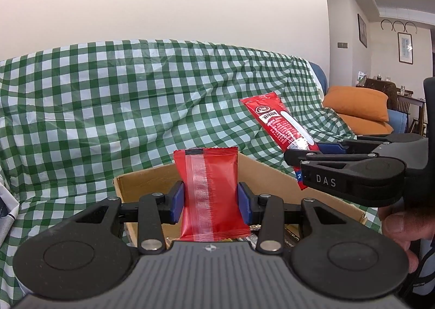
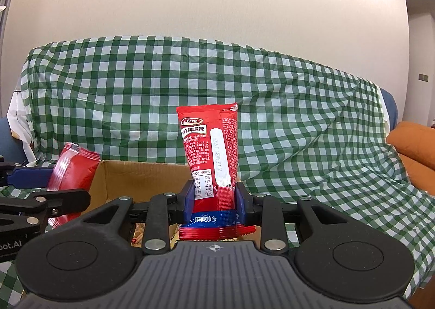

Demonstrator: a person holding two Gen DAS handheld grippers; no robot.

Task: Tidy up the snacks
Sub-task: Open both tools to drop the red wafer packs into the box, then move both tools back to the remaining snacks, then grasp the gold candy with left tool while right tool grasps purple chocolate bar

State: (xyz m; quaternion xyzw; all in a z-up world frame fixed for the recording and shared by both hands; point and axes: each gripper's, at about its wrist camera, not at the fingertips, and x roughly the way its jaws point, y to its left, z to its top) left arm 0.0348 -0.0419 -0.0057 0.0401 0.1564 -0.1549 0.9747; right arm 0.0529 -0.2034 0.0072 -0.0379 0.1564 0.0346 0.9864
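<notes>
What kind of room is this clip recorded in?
Most likely a home living room: a sofa under a green checked cloth, an orange cushion, and framed pictures on the walls.

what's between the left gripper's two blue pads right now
A red snack packet, upright and pinched by the left gripper, above the cardboard box. The left wrist view shows it.

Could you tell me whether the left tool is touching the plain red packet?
Touching. The left wrist view shows the left tool with both blue pads pressed against the sides of the plain red packet, holding it upright.
</notes>
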